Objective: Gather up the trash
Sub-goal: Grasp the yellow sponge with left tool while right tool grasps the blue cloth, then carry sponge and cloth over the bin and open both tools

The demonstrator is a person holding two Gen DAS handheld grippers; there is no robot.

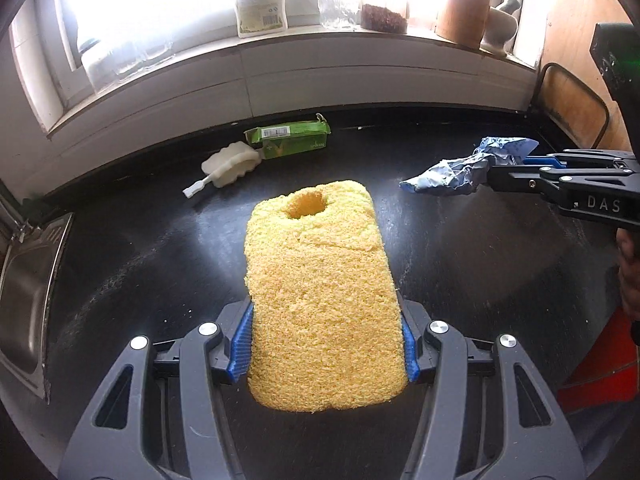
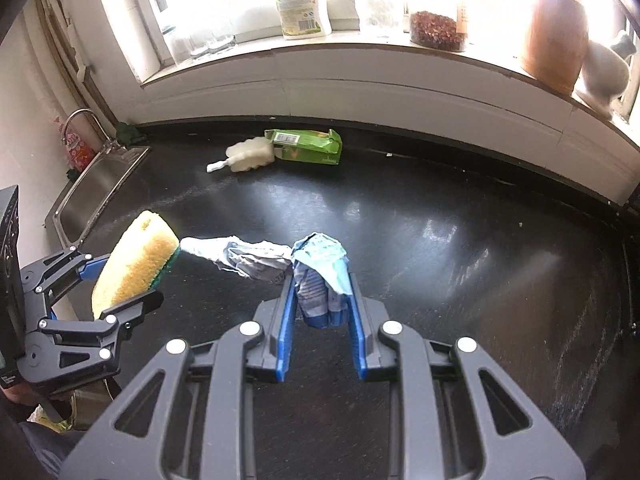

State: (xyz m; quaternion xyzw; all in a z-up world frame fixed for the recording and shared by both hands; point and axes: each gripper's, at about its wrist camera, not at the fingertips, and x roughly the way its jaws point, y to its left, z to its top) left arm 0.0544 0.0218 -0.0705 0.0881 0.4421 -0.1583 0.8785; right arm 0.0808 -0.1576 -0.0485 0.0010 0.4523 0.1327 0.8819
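Observation:
My left gripper [image 1: 326, 344] is shut on a yellow sponge [image 1: 320, 284] with a hole near its far end, held above the black counter [image 1: 460, 264]. The sponge [image 2: 134, 258] and the left gripper [image 2: 120, 280] also show in the right wrist view. My right gripper [image 2: 320, 280] is shut on a crumpled blue-and-white wrapper [image 2: 316, 268], which trails to the left. The wrapper [image 1: 464, 170] and the right gripper [image 1: 496, 170] also show at the right of the left wrist view. A torn green carton [image 1: 292, 140] [image 2: 308, 146] and a white sponge brush [image 1: 228, 166] [image 2: 246, 156] lie near the back wall.
A steel sink [image 1: 24, 292] [image 2: 100, 180] with a tap is at the left. The windowsill holds a soap bottle [image 2: 302, 4], a jar [image 2: 438, 30], a wooden utensil holder [image 1: 464, 12] and a white mortar [image 2: 604, 72]. A board [image 1: 572, 108] leans at the right.

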